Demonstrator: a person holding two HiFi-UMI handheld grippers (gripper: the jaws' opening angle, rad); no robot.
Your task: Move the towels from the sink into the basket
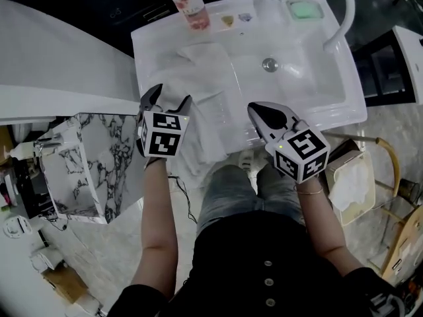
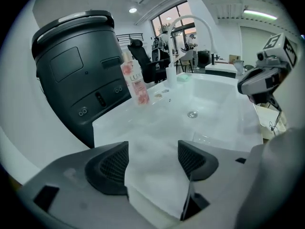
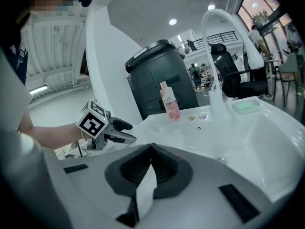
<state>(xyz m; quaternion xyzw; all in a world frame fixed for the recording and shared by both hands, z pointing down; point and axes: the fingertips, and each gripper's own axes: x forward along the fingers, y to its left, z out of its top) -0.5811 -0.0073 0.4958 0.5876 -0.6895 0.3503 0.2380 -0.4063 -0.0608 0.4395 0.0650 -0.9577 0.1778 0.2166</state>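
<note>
White towels (image 1: 205,91) lie bunched over the left part and front rim of the white sink (image 1: 330,78). My left gripper (image 1: 170,96) hangs over them with its jaws open. In the left gripper view the towel (image 2: 157,185) fills the gap between the spread jaws of the gripper (image 2: 152,154), and the pads stand clear of it. My right gripper (image 1: 254,109) is over the sink's front rim, right of the towels, with its jaws shut (image 3: 151,147). Only a white sliver shows through behind its tips. A tan basket (image 1: 350,183) with white cloth in it stands low at the right.
A marble-patterned box (image 1: 92,157) stands on the floor left of the sink. A pink bottle (image 1: 192,5), a green soap (image 1: 304,9) and the white faucet (image 1: 344,18) line the sink's back. A dark bin (image 2: 76,70) rises behind the sink.
</note>
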